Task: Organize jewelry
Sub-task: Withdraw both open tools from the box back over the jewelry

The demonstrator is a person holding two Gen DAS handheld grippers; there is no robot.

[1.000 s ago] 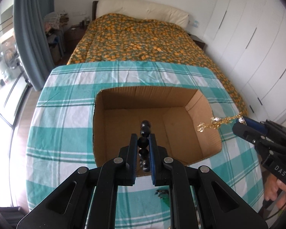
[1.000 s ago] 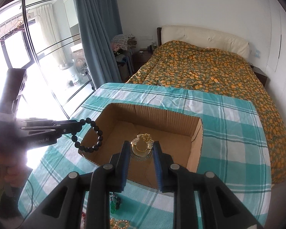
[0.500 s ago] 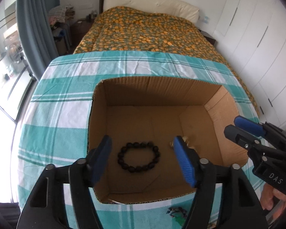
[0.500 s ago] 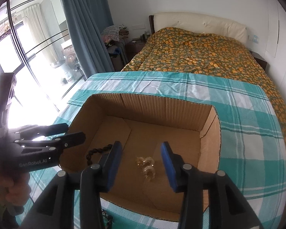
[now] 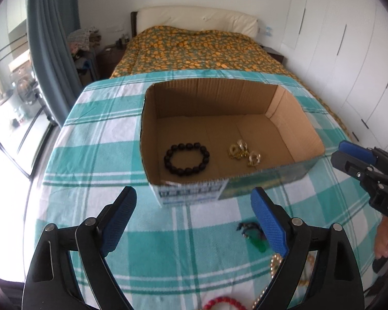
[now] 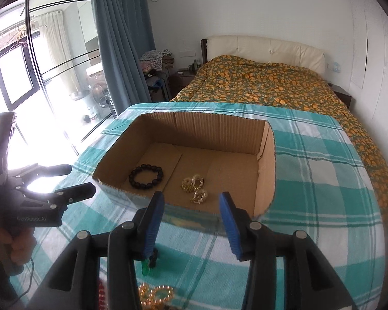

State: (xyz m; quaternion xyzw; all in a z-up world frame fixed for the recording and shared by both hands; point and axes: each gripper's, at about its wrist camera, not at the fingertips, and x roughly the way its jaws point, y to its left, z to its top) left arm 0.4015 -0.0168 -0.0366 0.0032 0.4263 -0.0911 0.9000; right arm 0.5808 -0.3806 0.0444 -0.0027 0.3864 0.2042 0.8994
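Observation:
An open cardboard box stands on the teal checked tablecloth. Inside lie a black bead bracelet and gold earrings. My left gripper is open and empty, in front of the box; it also shows in the right wrist view. My right gripper is open and empty at the box's near wall; it also shows in the left wrist view. On the cloth near me lie a green pendant, gold beads and a red bead bracelet.
The table is covered by the checked cloth. A bed with an orange-patterned cover stands behind it. Blue curtains and a glass door are at the left, white wardrobes at the right.
Both grippers opened and dropped their pieces into the box: the black bracelet from the left, the gold earrings from the right. Both have since drawn back toward me.

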